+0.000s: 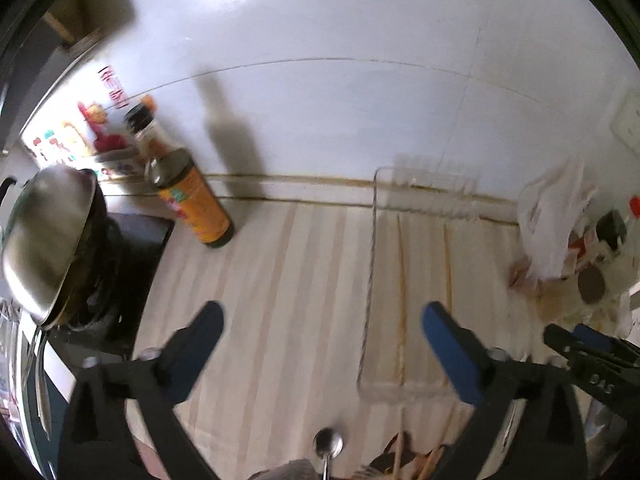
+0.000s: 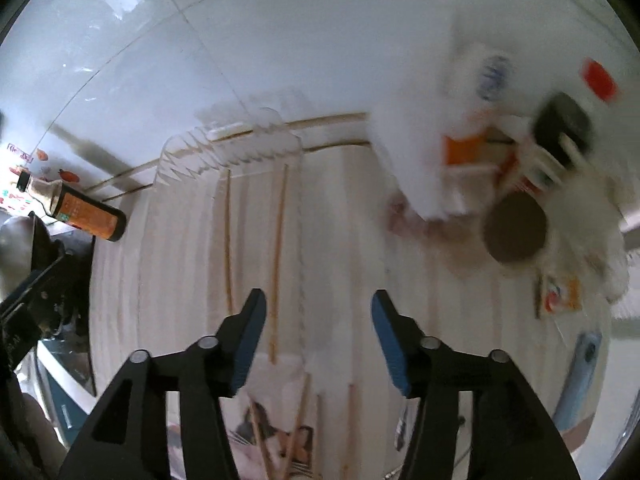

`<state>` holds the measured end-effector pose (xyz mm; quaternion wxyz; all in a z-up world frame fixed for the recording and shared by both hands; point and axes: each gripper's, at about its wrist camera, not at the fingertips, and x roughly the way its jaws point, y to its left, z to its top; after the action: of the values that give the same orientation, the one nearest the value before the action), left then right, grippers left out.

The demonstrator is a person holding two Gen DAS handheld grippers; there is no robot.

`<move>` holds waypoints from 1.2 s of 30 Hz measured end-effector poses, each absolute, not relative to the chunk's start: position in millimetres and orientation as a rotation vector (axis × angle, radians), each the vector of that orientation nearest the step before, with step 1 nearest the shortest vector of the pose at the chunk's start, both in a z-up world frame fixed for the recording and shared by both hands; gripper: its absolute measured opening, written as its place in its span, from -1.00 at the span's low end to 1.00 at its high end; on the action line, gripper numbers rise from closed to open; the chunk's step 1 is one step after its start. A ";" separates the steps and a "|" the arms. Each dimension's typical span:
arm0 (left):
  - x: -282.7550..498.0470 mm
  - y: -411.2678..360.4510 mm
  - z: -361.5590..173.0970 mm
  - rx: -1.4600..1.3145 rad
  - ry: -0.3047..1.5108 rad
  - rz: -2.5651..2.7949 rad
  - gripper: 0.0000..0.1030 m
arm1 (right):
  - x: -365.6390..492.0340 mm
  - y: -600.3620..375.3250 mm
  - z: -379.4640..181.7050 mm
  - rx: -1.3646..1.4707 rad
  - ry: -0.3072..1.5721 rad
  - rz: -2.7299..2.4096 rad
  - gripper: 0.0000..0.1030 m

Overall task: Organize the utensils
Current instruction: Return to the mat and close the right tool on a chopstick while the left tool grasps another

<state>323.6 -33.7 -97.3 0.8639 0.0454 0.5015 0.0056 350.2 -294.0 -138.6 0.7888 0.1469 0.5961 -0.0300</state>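
Observation:
A clear plastic tray (image 1: 370, 280) lies on the striped counter against the wall, with two wooden chopsticks (image 1: 401, 280) lengthwise in it. My left gripper (image 1: 322, 320) hangs open above the tray's near left part, nothing between its blue pads. A metal spoon (image 1: 328, 446) and more chopsticks (image 1: 400, 456) lie at the near edge below it. In the right wrist view my right gripper (image 2: 318, 300) is open and empty over the tray's (image 2: 224, 148) near end, just right of the chopsticks (image 2: 278, 260). Loose chopsticks (image 2: 300, 420) lie beneath it.
An orange-labelled sauce bottle (image 1: 192, 204) stands at the back left beside a steel pot (image 1: 44, 240) on a black stove (image 1: 132, 272). A white plastic bag (image 1: 552, 220) and jars (image 2: 516, 228) crowd the back right. A tiled wall closes the far side.

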 end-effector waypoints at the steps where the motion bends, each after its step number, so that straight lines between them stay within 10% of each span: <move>1: 314.8 -31.0 -101.4 0.100 1.059 0.012 1.00 | 339.7 -295.9 -138.2 0.318 1.270 -0.073 0.24; 9: 260.2 -37.0 -163.1 0.166 1.206 0.007 1.00 | 257.8 -303.0 -173.1 0.324 1.336 -0.130 0.24; 15: 220.4 -67.7 -222.9 0.189 1.387 -0.090 0.87 | 211.9 -307.0 -216.7 0.383 1.440 -0.141 -0.47; 26: 199.1 -100.7 -281.8 0.241 1.544 -0.219 -0.88 | 180.3 -291.0 -253.0 0.370 1.562 -0.100 -0.51; 36: 193.0 -69.1 -279.1 0.214 1.562 -0.171 -0.91 | 163.9 -247.0 -274.6 0.138 1.597 -0.120 -0.81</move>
<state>193.0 -69.1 -279.1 0.7019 0.0962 0.7016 -0.0767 163.9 -247.0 -274.6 0.6942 0.0619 0.7151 -0.0536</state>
